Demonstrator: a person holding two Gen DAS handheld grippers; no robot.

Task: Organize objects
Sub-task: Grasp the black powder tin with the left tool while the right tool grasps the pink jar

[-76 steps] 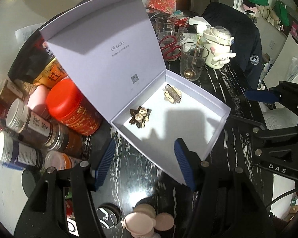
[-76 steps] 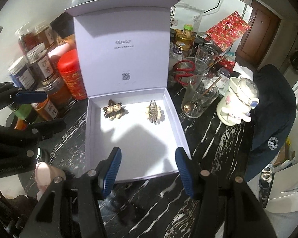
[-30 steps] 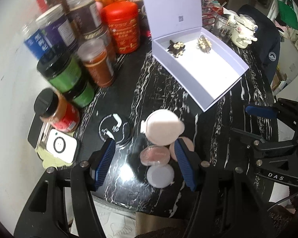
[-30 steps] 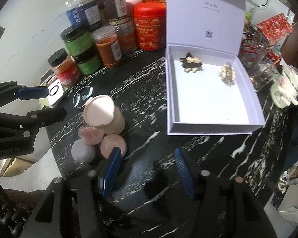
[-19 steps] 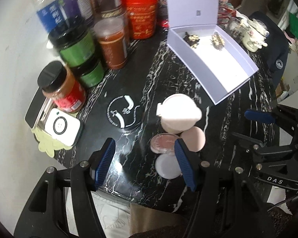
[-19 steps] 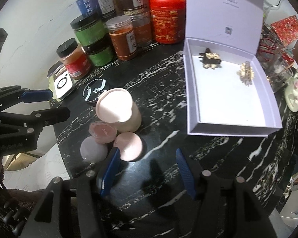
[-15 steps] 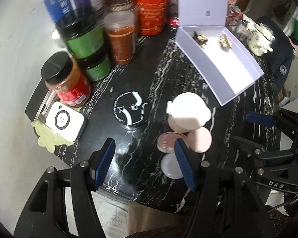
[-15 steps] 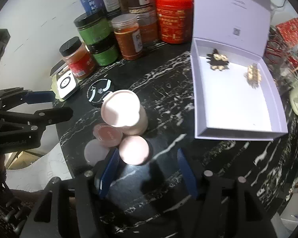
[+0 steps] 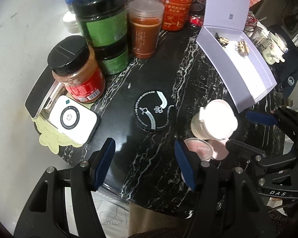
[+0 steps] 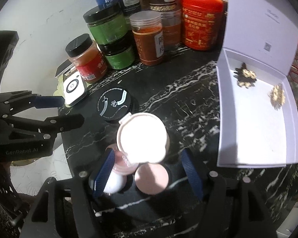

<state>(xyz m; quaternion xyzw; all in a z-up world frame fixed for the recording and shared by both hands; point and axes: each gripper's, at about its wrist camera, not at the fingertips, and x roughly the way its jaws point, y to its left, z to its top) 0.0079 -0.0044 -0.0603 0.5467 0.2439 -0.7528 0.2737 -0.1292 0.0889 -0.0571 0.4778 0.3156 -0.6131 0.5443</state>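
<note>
My left tongs (image 9: 145,158) hang over the near edge of the black marbled worktop (image 9: 155,166), blue pads spread wide, nothing between them. At their 10 o'clock: a white square device (image 9: 72,119) lying on a pale green mat (image 9: 49,140), with a red-label jar (image 9: 77,73) with a black lid just behind it. At 12 o'clock, a flat black round tin (image 9: 154,112) with white print lies well apart from the pads. Farther back at 12, stacked green jars (image 9: 107,33), a clear-capped tub of brown-red powder (image 9: 146,29) and a red canister (image 9: 177,2).

My right tongs (image 10: 147,171) are spread open over the cluster of pink cosmetics, gripping nothing. A tall pink-lidded jar (image 10: 142,137) stands at their 12 o'clock, just past the fingertips. A round pink compact (image 10: 152,179) lies between the pads, towards the right one. A pink-topped pot (image 10: 122,162) and a white disc (image 10: 114,182) sit against the left pad; whether it touches them I cannot tell.

At 2 o'clock from the right tongs, the open lilac box (image 10: 254,163) rests on the worktop, lid upright. Inside, at the far end, a dark flower-shaped clip (image 10: 245,75) and a gold clip (image 10: 277,96), apart from each other.
</note>
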